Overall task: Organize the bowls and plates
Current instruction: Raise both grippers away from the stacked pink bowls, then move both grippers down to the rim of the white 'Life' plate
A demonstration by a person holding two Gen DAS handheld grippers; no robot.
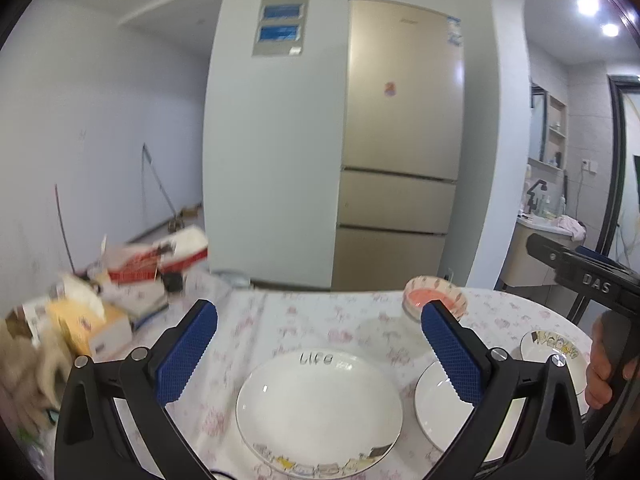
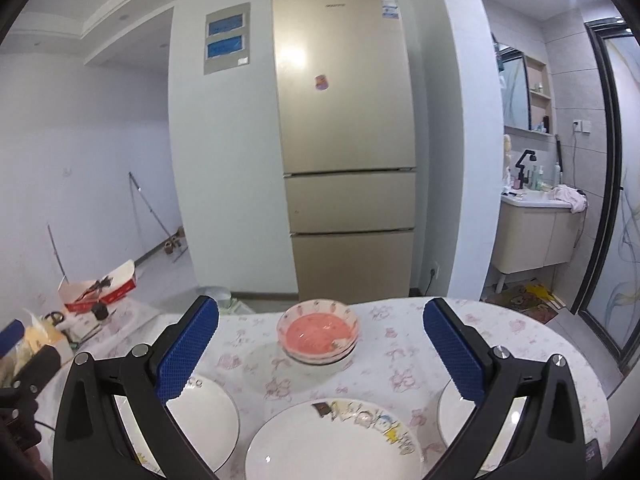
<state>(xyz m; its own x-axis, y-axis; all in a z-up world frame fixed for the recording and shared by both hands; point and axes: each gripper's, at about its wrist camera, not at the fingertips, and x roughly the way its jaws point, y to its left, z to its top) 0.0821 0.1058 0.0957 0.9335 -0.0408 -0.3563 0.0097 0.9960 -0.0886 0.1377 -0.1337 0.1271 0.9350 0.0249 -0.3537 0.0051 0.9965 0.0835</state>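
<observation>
Both grippers, left [image 1: 319, 344] and right [image 2: 321, 340], hold their jaws apart, empty; beyond the cartoon plate [image 2: 334, 444] stand stacked pink bowls [image 2: 318, 331], nearer the gold fridge [image 2: 346, 140].

Your left gripper [image 1: 320, 344] is held level with its 2 blue-padded fingers [image 1: 186, 354] spread wide, nothing between them. Your right gripper [image 2: 320, 344] sits the same way, its fingers [image 2: 454, 350] wide apart and bare. Your right hand [image 1: 604, 376] wraps its handle, off beyond the left gripper's right finger.
</observation>
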